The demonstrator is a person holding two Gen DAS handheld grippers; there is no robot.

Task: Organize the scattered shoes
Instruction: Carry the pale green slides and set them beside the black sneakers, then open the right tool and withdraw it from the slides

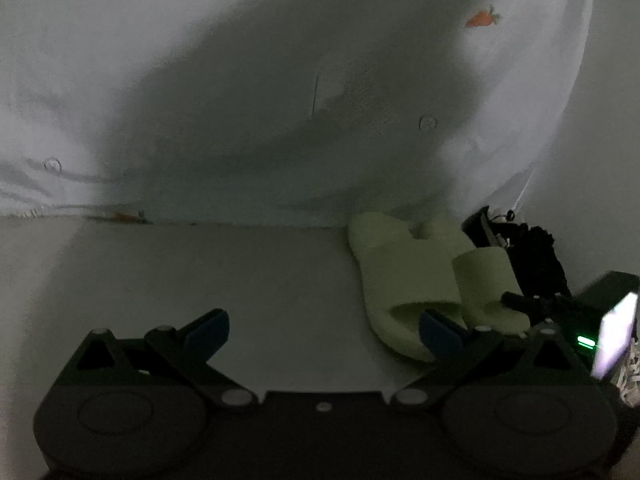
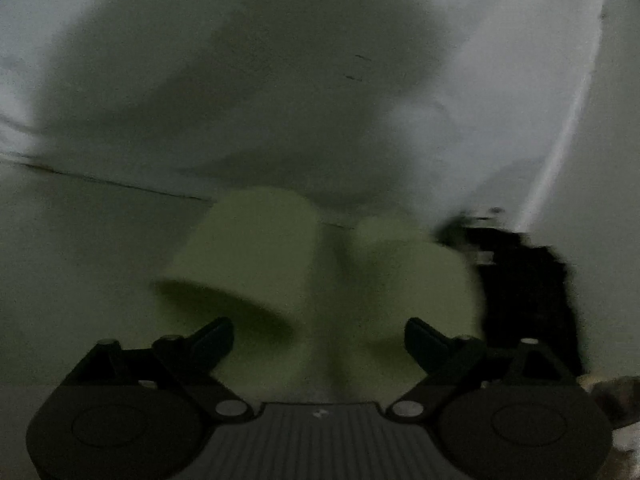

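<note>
Both tongs, left (image 1: 324, 330) and right (image 2: 319, 336), were spread and empty; green slippers (image 2: 320, 280) sat paired beside a black shoe (image 2: 524, 292), so little seemingly remained.

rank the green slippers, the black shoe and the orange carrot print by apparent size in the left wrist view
1. Pale green slippers, largest, though nearest the camera.
2. Black shoe, partly hidden.
3. Orange carrot print, smallest, farther off on the sheet.
</note>
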